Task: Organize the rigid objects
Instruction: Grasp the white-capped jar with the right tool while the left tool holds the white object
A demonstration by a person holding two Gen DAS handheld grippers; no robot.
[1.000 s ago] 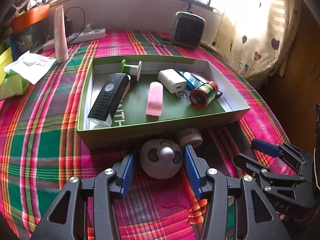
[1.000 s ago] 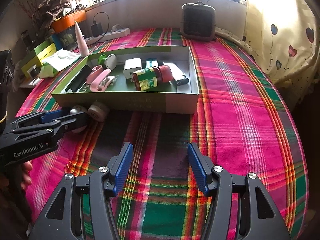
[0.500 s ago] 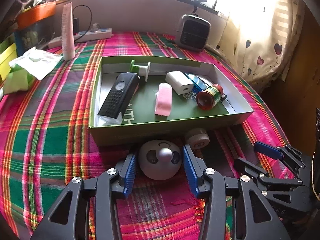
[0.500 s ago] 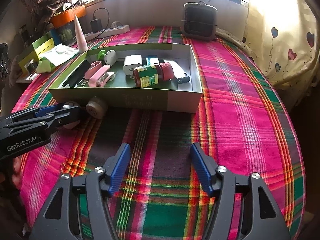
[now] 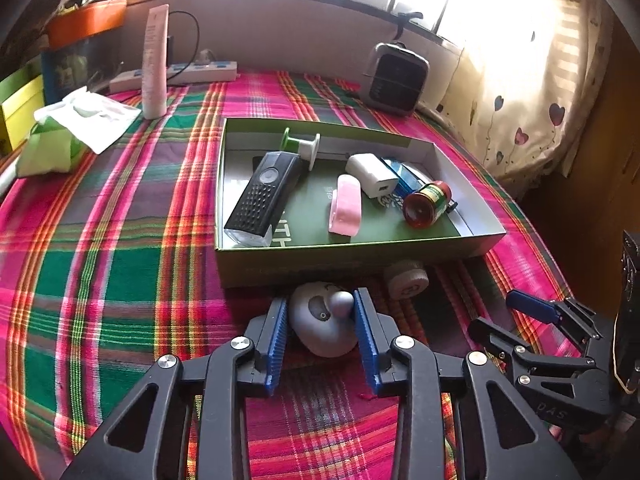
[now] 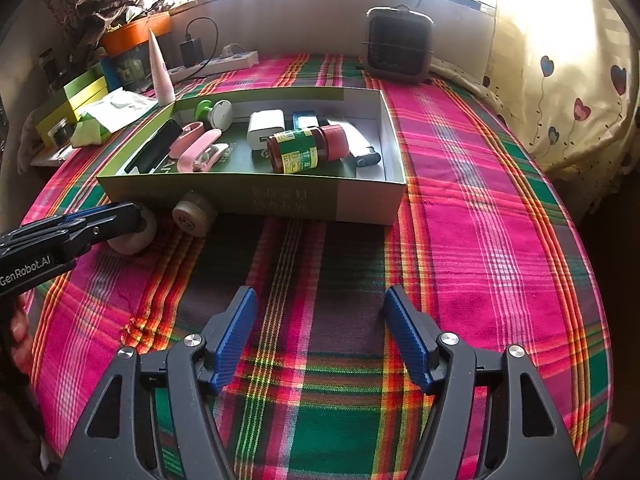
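The left gripper (image 5: 320, 320) is closing on a grey knob (image 5: 324, 328) that lies on the plaid cloth (image 5: 112, 280); its blue pads flank the knob closely, though whether they press on it I cannot tell. At two o'clock from the knob, just beside it, a tan spool (image 5: 406, 280) rests against the box (image 5: 320, 266). The right gripper (image 6: 318, 332) hovers wide over bare cloth, its jaws opening with nothing between them. Inside the box lie a black remote (image 5: 264, 200), a pink clip (image 5: 346, 210) and a red-capped bottle (image 5: 426, 204). At one o'clock beyond the box stands a heater (image 5: 394, 80).
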